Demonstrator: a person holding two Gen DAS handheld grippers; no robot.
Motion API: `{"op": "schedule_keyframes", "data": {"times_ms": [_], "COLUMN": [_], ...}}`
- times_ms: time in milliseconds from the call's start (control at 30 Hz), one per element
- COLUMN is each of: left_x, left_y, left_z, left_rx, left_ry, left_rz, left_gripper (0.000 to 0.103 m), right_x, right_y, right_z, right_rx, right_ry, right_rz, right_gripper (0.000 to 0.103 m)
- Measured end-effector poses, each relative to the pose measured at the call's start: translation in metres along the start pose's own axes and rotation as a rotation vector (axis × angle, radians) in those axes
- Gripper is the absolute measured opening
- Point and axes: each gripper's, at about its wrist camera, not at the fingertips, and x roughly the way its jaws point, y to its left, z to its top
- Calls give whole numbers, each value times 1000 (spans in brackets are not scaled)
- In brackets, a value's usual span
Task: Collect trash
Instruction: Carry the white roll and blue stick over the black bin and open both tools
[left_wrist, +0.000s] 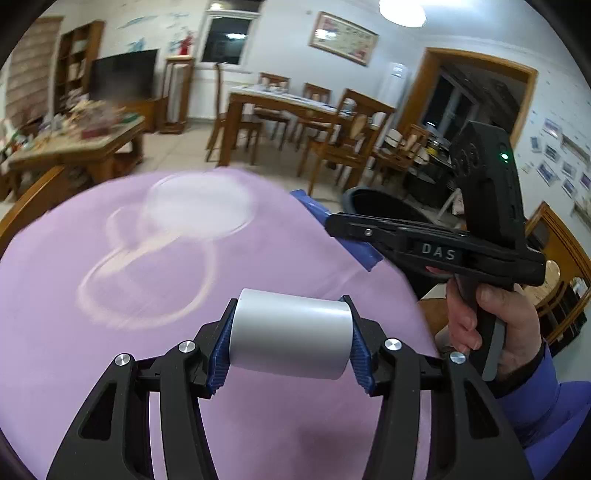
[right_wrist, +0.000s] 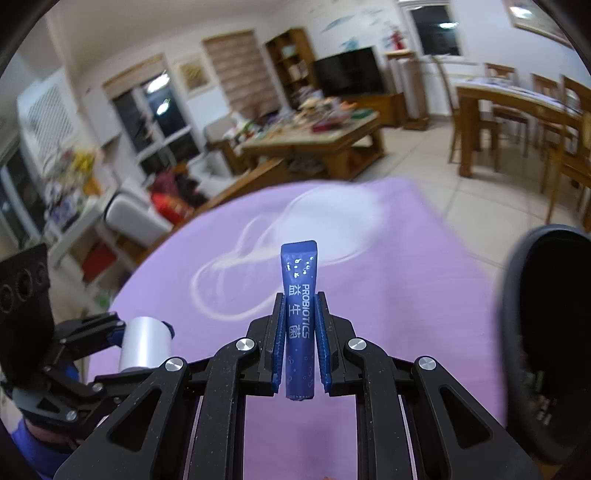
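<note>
Purple cloth (left_wrist: 110, 369) covers the table. Left gripper (left_wrist: 291, 334) is clamped on a silver cylinder (left_wrist: 291, 338); right gripper (right_wrist: 300, 341) is clamped on a blue probiotics sachet (right_wrist: 300, 314). Both items are lifted clear. A dark bin (right_wrist: 550, 332) stands just right of the table. Judgement: pickup done, drop-off remaining.

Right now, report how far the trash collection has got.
Done: both pieces are picked up off the purple cloth. In hand: the left gripper is shut on a silver cylinder; the right gripper is shut on a blue probiotics sachet. Left: neither is yet in the dark bin at the right.
</note>
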Motion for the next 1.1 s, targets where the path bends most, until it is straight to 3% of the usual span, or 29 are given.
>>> {"op": "schedule_keyframes", "data": {"times_ms": [300,633,900,1100], "left_x": [74,155,196,210], "left_y": [-73,-130,-144,-150], "left_z": [56,86,89,90], "left_rx": [90,141,160,169], "left_ry": [-2,42,89,107], "left_rz": [-150,-232,-234,-226], "left_gripper": [52,53,53,54], "right_x": [-89,-122,-115,-110], "right_y": [-125,-226,-269,-279], "right_z": [-2,-33,-49,-59], "right_rx": [206,357,419,437], "right_ry": [-164,-211,-209,-200], "right_rz": [-150,-225,-226,-221], "right_gripper": [16,16,17,18]}}
